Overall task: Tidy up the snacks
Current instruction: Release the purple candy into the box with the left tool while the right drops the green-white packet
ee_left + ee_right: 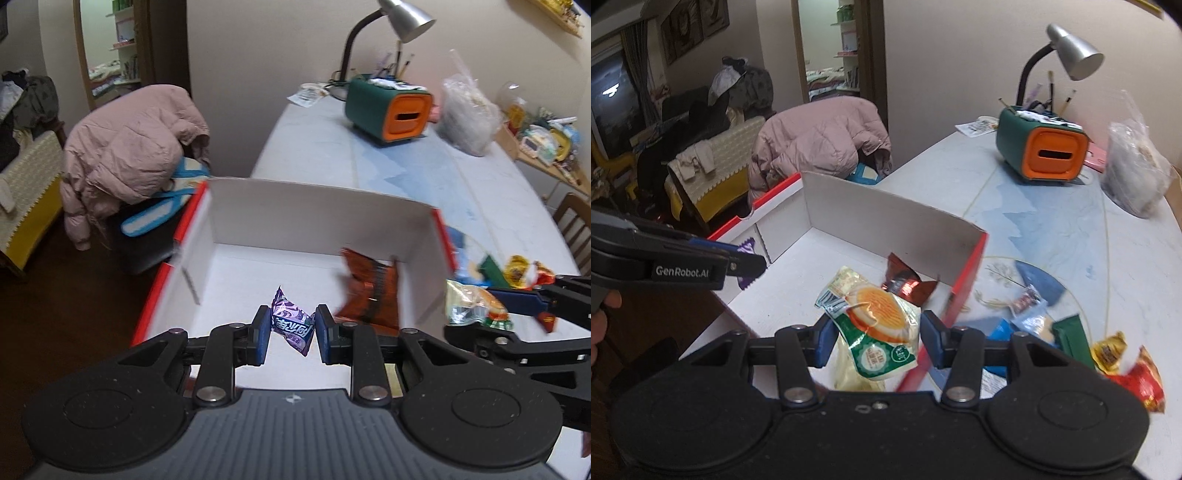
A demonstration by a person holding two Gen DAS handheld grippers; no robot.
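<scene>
Left tool [289, 329] and right tool [875, 336], both clamped, angled downward.

Purple candy wrapper [291, 320], green-and-orange snack packet [877, 326], red-rimmed white box [314, 218], blue-patterned white tablecloth [1052, 221]

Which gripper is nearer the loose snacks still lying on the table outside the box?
Right. The right gripper, holding a green-and-orange packet, is beside the box's red wall, next to the loose snacks; the left gripper is farther away over the box.
</scene>
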